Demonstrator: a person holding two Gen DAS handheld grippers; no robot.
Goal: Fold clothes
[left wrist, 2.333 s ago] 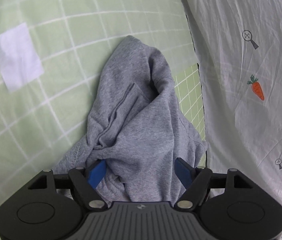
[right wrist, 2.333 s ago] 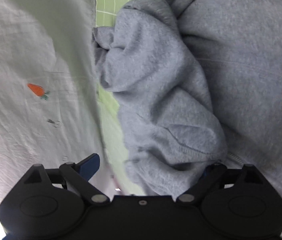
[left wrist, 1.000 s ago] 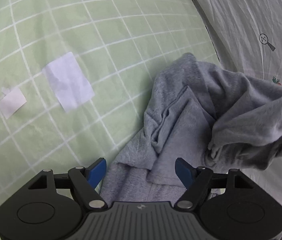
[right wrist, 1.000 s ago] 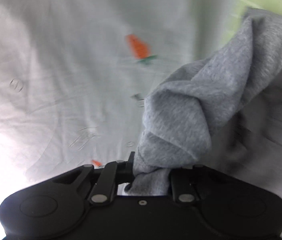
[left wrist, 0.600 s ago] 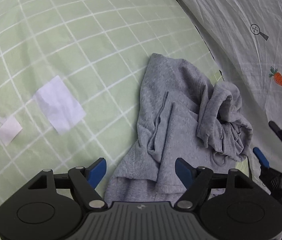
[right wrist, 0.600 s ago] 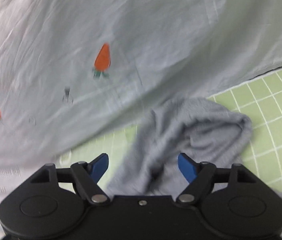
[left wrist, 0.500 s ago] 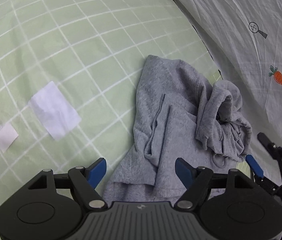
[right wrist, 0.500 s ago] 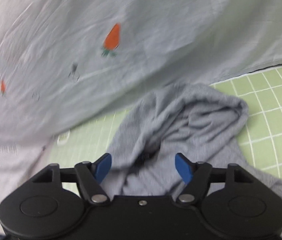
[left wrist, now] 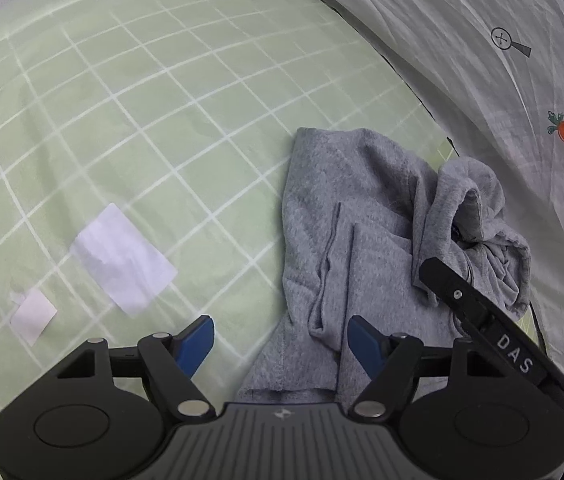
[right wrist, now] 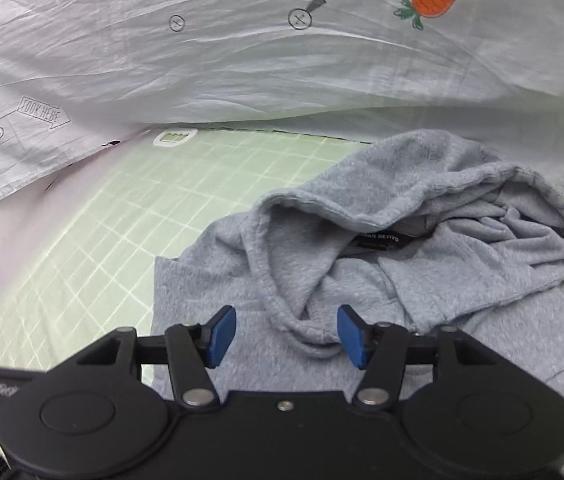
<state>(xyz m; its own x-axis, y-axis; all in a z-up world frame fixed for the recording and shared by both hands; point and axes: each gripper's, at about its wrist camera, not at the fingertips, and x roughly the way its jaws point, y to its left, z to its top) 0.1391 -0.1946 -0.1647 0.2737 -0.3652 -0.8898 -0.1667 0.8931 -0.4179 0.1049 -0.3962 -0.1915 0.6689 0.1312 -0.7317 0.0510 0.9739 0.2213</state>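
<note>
Left wrist view is looking down over the left tongs (left wrist: 282, 338), whose blue-padded fingers are standing wide apart and gripping nothing, hovering over the near hem of a grey hoodie (left wrist: 366, 240). The hoodie is lying crumpled on a green gridded mat (left wrist: 142, 120), its hood (left wrist: 478, 216) bunched toward a pale sheet with carrot prints (left wrist: 522, 80) that is bordering the mat on the right. Two white paper patches (left wrist: 122, 258) are lying flat on the mat, well apart from the garment on its left. A black bar marked "DAS", part of the right tongs (left wrist: 482, 320), is reaching in from the lower right, crossing over the hood side of the hoodie.

Right wrist view is showing the right tongs (right wrist: 286, 334) held low and angled forward over the hoodie's chest, fingers spread wide and empty, with the drawstring loop (right wrist: 314, 340) lying between the pads. The hood opening is gaping ahead, a dark neck label (right wrist: 378, 240) showing inside.
</note>
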